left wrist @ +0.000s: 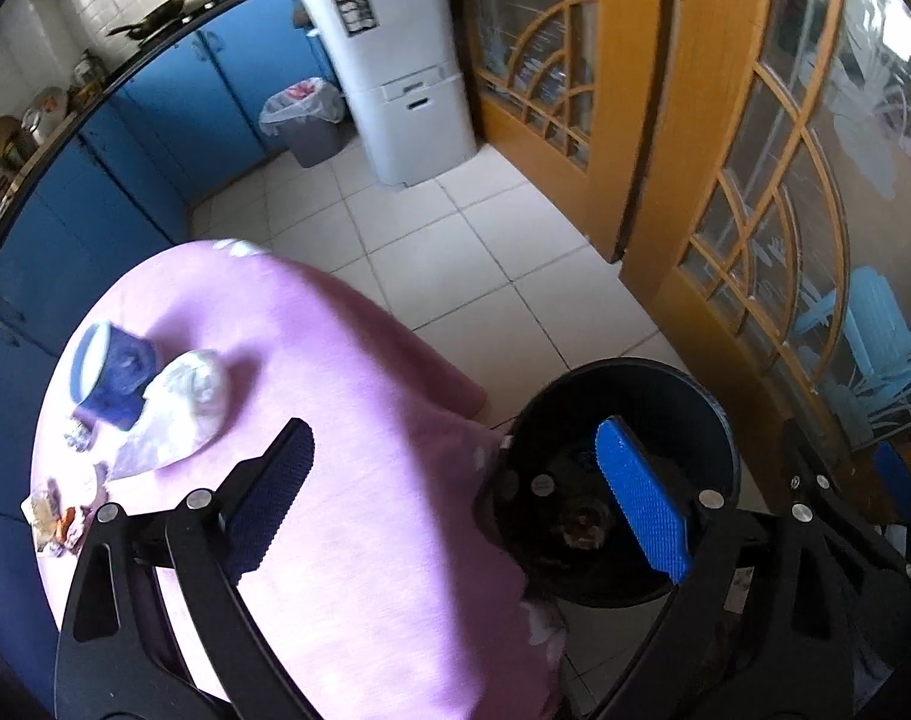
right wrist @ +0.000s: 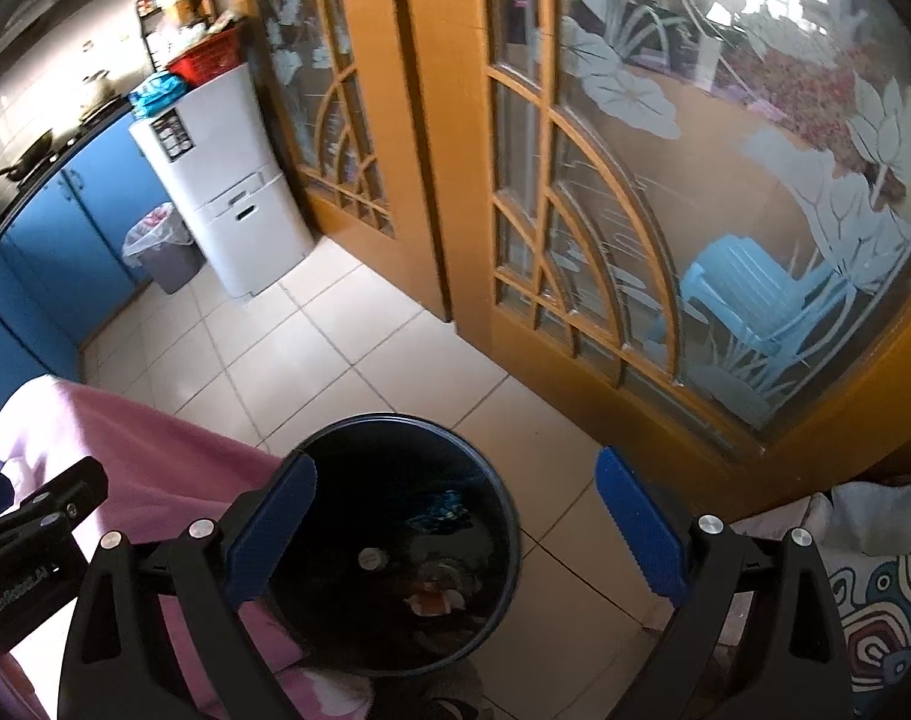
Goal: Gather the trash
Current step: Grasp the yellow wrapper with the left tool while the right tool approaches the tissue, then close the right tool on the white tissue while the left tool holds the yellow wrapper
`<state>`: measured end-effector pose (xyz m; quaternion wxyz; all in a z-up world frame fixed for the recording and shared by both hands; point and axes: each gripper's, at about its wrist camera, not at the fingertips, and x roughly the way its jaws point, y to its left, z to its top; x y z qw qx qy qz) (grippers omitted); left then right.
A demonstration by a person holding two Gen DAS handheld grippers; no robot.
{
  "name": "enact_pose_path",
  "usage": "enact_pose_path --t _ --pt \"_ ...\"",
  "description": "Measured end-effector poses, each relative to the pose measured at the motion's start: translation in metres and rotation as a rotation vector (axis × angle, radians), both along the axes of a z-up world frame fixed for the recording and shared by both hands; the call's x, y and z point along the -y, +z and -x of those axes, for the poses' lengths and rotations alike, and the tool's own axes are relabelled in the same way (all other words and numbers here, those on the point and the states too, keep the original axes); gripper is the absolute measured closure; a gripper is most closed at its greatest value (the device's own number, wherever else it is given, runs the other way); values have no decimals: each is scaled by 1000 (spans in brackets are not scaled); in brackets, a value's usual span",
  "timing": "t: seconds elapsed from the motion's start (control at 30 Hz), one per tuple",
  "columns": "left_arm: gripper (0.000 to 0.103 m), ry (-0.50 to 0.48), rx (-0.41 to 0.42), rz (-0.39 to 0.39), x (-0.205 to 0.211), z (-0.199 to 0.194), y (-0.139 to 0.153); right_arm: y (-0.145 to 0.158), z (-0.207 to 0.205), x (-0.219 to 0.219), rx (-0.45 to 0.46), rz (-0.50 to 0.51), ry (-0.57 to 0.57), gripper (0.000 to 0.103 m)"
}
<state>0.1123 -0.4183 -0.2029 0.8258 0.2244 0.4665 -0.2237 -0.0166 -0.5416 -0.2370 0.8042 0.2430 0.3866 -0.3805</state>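
Note:
A black round bin (left wrist: 623,396) stands on the floor beside a round table with a pink cloth (left wrist: 335,372); it also shows in the right wrist view (right wrist: 407,438), with scraps at its bottom (right wrist: 434,600). On the table's left lie a blue cup on its side (left wrist: 116,378), a white crumpled bag (left wrist: 182,414) and small wrappers (left wrist: 56,519). My left gripper (left wrist: 455,504) is open and empty above the table's right edge. My right gripper (right wrist: 455,540) is open and empty above the bin's rim.
A white cabinet (left wrist: 395,72) and a lined grey waste bin (left wrist: 305,120) stand at the back by blue cupboards (left wrist: 155,108). Wooden glass doors (left wrist: 755,180) close the right side. A patterned cloth (right wrist: 875,600) lies at the right in the right wrist view.

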Motion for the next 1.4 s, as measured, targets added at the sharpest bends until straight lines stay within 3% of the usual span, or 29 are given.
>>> enact_pose_path --t 0.53,0.73,1.1,1.33,1.37,1.4 --pt "9 316 2 36 -181 -46 14 23 -88 -121 -10 40 324 11" --pt "11 404 -81 64 -230 -61 -7 21 -129 -158 -40 55 427 11" --pt "21 458 -198 161 -258 -90 -32 14 -201 -191 -52 -45 563 11" --pt "42 448 -174 175 -263 -88 -29 0 -228 -210 -96 -46 611 11" --pt "47 451 -172 176 -265 -88 -28 -2 -228 -210 -99 -44 614 13" --pt "51 455 -168 174 -265 -88 -27 -3 -229 -212 -105 -38 620 23"
